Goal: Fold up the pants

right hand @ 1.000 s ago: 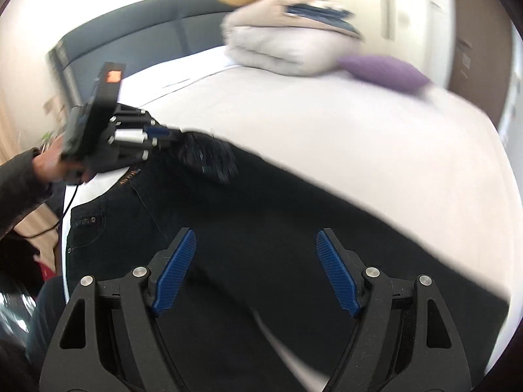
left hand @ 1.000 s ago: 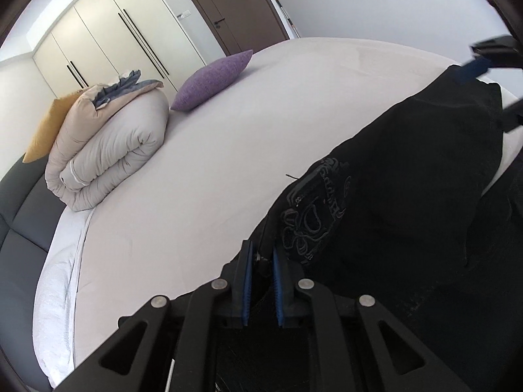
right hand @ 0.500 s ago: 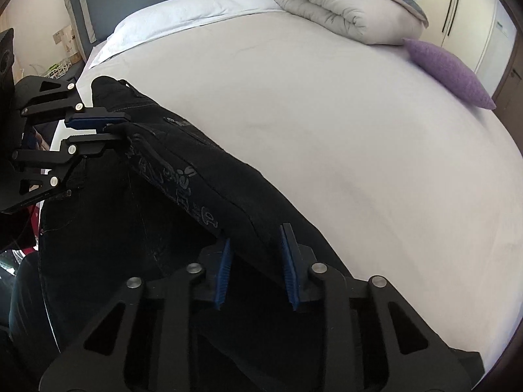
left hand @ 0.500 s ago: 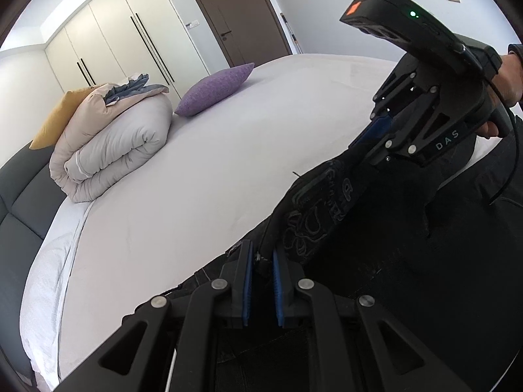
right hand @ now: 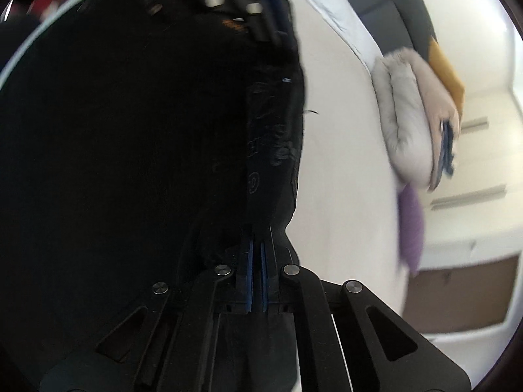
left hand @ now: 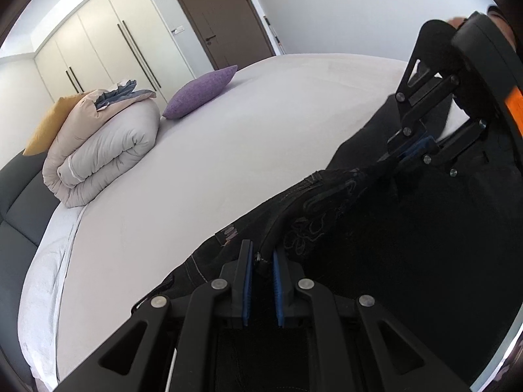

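The black pants (left hand: 408,245) lie on the white bed (left hand: 228,163), with an embroidered edge stretched between my two grippers. My left gripper (left hand: 261,256) is shut on the pants' edge. My right gripper (right hand: 257,245) is shut on the same edge farther along; it also shows in the left wrist view (left hand: 415,145) at the right, pinching the fabric. The pants (right hand: 130,130) fill the left half of the right wrist view, which is tilted and blurred. The left gripper (right hand: 271,9) appears blurred at the top there.
A rolled grey and beige duvet (left hand: 104,143) with a yellow pillow (left hand: 45,127) sits at the head of the bed. A purple cushion (left hand: 199,91) lies beside it. Wardrobes (left hand: 108,49) and a brown door (left hand: 222,16) stand behind.
My right gripper went from open above the pants to shut on their edge. It has since rolled and lifted, pulling the edge taut. My left gripper stays shut on the pants.
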{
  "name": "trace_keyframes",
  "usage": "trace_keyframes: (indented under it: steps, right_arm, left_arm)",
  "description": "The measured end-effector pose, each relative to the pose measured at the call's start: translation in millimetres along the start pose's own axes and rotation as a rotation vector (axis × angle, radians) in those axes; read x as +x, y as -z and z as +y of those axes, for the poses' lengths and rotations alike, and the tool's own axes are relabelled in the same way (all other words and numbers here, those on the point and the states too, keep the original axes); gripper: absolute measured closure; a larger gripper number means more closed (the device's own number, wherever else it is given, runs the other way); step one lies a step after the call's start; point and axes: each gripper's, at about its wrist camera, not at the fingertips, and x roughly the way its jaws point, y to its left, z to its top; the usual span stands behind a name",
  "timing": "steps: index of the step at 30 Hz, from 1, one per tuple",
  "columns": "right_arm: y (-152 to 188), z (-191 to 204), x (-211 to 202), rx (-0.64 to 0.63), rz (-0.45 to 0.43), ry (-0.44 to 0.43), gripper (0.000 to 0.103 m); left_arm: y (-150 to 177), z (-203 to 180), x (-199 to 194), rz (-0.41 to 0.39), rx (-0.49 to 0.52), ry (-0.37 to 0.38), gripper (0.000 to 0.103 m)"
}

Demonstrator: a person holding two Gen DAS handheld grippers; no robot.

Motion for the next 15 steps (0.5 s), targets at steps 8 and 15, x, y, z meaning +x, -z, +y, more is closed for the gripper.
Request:
trace_keyframes:
  steps: [8,15]
  right_arm:
    - [-10.2,82.9,-16.6,-0.424,-0.007,0.155,0.101]
    - [-9.6,131.7,-31.5,-0.62,-0.011,0.162,0.101]
  left_arm:
    - [35.4,-32.1,-22.0,0.017,0.091,0.051,0.092]
    - [62.6,-67.3,-36.1,0.061,0.175,0.095,0.091]
